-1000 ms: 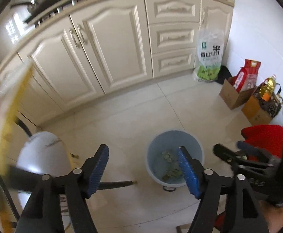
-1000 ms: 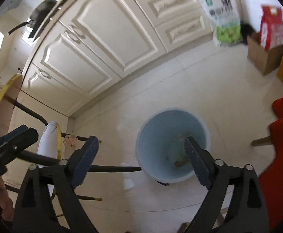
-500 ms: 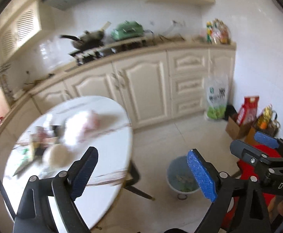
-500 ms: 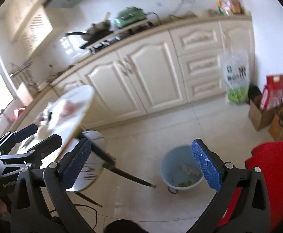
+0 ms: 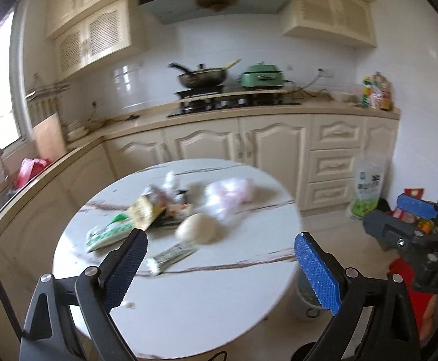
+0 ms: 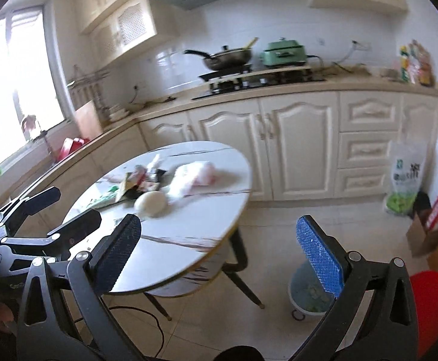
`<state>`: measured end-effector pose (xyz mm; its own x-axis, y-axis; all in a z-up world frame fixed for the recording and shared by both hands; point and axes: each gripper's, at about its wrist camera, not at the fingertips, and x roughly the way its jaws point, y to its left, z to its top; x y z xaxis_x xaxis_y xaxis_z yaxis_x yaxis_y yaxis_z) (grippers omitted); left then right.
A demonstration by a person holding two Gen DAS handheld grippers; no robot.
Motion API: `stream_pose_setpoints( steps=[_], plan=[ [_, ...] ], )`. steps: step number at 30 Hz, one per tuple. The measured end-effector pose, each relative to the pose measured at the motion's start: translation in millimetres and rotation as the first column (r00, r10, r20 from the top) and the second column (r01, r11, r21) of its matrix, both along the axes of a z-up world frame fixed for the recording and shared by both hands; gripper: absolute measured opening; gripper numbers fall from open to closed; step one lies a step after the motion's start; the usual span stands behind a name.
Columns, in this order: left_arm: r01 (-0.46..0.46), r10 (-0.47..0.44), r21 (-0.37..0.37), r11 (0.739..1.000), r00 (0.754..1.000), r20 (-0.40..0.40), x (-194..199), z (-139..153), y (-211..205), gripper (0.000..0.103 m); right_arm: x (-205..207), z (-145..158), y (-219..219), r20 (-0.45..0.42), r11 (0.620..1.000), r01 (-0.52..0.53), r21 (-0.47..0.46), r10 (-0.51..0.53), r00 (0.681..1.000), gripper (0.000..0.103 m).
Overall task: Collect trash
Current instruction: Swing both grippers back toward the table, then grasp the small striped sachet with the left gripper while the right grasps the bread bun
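Note:
A round white marble table [image 5: 213, 307] holds a heap of trash: a green wrapper [image 5: 109, 233], a yellow packet [image 5: 143, 212], a long wrapper [image 5: 171, 254], a pale round ball [image 5: 198, 228] and a pink-white plastic bag [image 5: 228, 195]. The heap also shows in the right wrist view [image 6: 158, 186]. My left gripper [image 5: 219, 273] is open and empty, above the table's near part. My right gripper [image 6: 219, 255] is open and empty, over the table's right edge. A light blue bin [image 6: 309, 294] with scraps stands on the floor right of the table.
Cream kitchen cabinets [image 5: 273, 150] run behind the table, with a wok [image 5: 202, 76] and a green pot [image 5: 261, 76] on the stove. A rice bag [image 6: 405, 177], cardboard boxes [image 6: 429, 234] and a red stool [image 6: 435, 300] stand at the right.
Both grippers have swung up from looking down into the blue bin to facing the table and its trash. Both stayed open and empty.

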<state>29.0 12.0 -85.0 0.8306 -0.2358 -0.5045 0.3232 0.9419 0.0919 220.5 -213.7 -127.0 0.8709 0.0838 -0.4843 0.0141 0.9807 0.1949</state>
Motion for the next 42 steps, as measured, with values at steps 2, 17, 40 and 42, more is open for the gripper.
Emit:
stream_pose_setpoints(
  steps=[2,17,40,42],
  plan=[
    [-0.027,0.027,-0.008,1.0,0.999,-0.023,5,-7,14,0.097,12,-1,15,-0.007,1.0,-0.025,-0.014,0.025,1.0,0.103],
    [-0.06,0.041,-0.051,0.997,0.951,-0.305,110,-65,85,0.099,103,-61,49,-0.156,0.994,-0.111,-0.01,0.108,0.982,0.103],
    [-0.001,-0.014,-0.042,0.999,0.935,-0.354,219,-79,66,0.018,178,-81,92,-0.238,0.989,-0.143,-0.043,0.129,0.963,0.103],
    [-0.037,0.014,-0.057,0.998,0.935,-0.353,222,-85,69,0.016,180,-79,101,-0.236,0.987,-0.157,-0.042,0.143,0.961,0.103]
  ],
)
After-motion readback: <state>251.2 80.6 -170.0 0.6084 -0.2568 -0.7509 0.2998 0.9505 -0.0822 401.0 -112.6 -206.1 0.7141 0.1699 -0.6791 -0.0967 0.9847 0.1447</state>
